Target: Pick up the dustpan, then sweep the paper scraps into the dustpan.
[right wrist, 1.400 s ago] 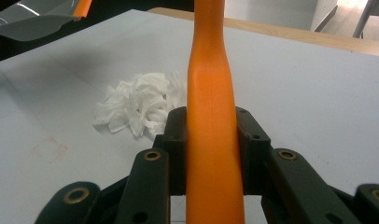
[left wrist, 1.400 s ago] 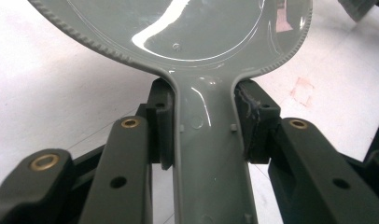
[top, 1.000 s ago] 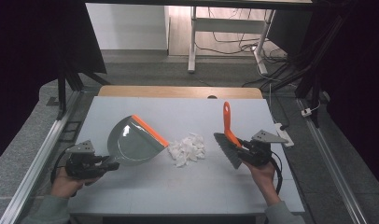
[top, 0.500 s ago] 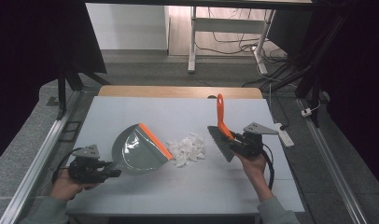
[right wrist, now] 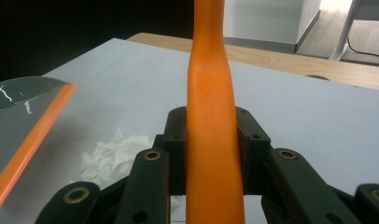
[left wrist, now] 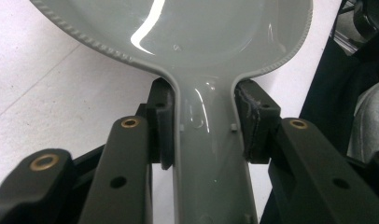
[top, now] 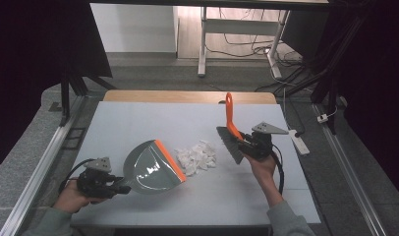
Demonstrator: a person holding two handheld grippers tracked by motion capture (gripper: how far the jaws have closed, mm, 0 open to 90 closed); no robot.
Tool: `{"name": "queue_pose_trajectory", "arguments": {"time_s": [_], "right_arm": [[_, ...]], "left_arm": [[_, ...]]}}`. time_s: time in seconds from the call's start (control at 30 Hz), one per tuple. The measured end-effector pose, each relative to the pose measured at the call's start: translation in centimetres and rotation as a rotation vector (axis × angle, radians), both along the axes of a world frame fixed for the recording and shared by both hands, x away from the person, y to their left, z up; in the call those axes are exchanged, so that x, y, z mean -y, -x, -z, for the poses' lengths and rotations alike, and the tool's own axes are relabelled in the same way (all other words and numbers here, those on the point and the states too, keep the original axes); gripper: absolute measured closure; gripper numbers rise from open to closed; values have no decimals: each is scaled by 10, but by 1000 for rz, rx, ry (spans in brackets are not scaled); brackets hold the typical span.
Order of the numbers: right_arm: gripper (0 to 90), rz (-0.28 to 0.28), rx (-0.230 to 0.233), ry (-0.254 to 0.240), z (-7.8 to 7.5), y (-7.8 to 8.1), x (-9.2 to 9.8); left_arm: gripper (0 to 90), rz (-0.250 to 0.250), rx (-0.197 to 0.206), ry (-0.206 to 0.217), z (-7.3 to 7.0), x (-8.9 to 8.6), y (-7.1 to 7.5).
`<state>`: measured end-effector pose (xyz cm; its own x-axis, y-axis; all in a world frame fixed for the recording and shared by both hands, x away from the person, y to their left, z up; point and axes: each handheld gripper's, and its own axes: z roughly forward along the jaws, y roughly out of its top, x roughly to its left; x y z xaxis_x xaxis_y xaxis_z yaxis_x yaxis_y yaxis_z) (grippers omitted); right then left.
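On the pale grey table (top: 138, 123), a heap of torn white paper scraps (top: 196, 156) lies near the middle, between two tools.

Left gripper (top: 118, 186) — low at the near left edge, held in the person's left hand (top: 72, 196). Its jaws are clamped on the handle of a grey dustpan (top: 151, 166); the left gripper view shows both pads pressed against the narrow grey handle (left wrist: 208, 154) just below where it widens into the pan. Pan's orange lip (top: 170, 160) faces the scraps and sits just beside them, at their left side, touching or nearly so; cannot tell which.

Right gripper (top: 244, 143) — to the right of the heap, held in the right hand (top: 264, 164). Jaws clenched around the orange handle of a brush (top: 230, 115); in the right gripper view the orange handle (right wrist: 211, 121) runs straight up between the two black pads, gripped on both sides. Handle points up and away; the dark bristle head (top: 229, 145) hangs down toward the tabletop just right of the scraps, close to them.

Dustpan lip and paper also appear at left in the right gripper view.
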<state>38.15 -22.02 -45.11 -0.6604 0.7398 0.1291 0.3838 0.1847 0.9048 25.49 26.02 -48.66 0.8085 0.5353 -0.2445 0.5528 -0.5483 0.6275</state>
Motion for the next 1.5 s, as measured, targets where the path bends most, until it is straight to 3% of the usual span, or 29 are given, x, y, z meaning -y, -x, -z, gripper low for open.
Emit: {"name": "queue_pose_trajectory", "arguments": {"time_s": [0.27,0.97,1.17,1.5], "right_arm": [[701,-7,-2,25,2,-7,-9],[701,-3,-22,76,11,-27,-28],[701,-4,-23,120,15,-31,-35],[701,-3,-23,146,18,-41,-45]], "left_arm": [[612,24,-17,-19,4,4,-1],[612,23,-72,-32,14,11,-5],[612,25,-79,-45,17,15,-6],[611,25,-97,-62,22,21,-12]]}}
